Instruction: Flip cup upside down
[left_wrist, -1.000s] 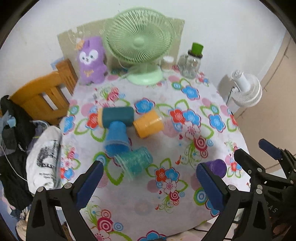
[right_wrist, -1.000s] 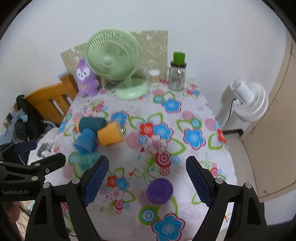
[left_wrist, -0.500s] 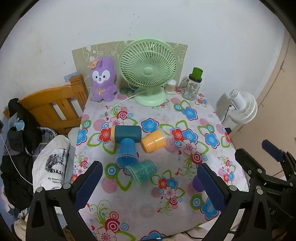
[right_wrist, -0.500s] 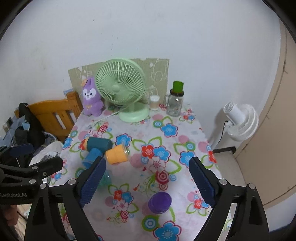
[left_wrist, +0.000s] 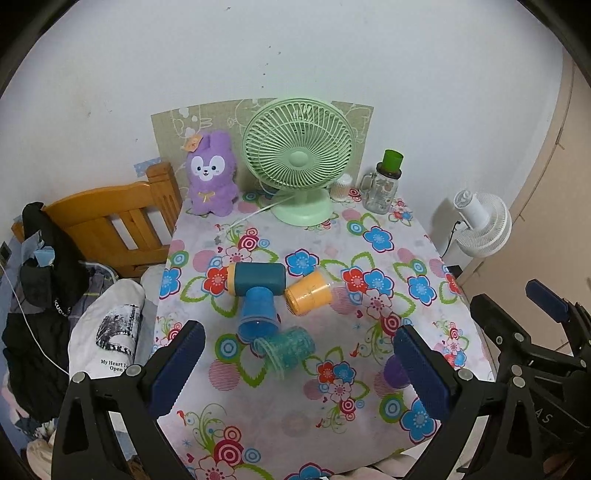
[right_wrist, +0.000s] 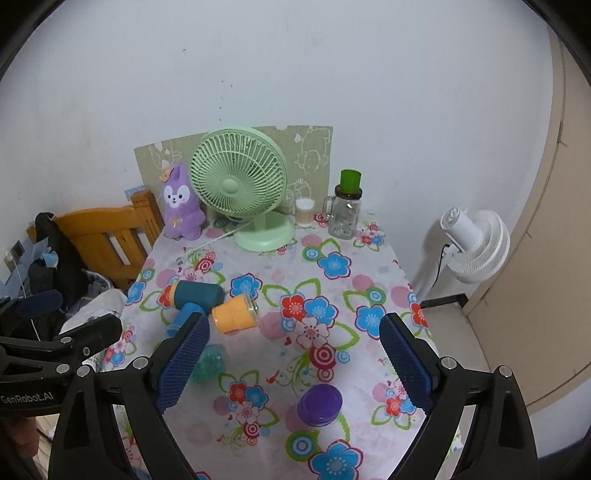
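Note:
Several cups lie on their sides in a cluster on the flowered tablecloth: a dark teal cup, a blue cup, an orange cup and a clear teal cup. A purple cup stands upside down near the front; in the left wrist view it is partly hidden behind a finger. My left gripper is open and empty, well above the table's front. My right gripper is open and empty, above the purple cup.
A green desk fan, a purple plush rabbit, a glass jar with a green lid and a small white container stand at the table's back. A wooden chair and clothes stand left. A white floor fan stands right.
Both grippers have pulled up and back from the table, so the cups look smaller and farther. Both stay open and empty. The cups have not moved.

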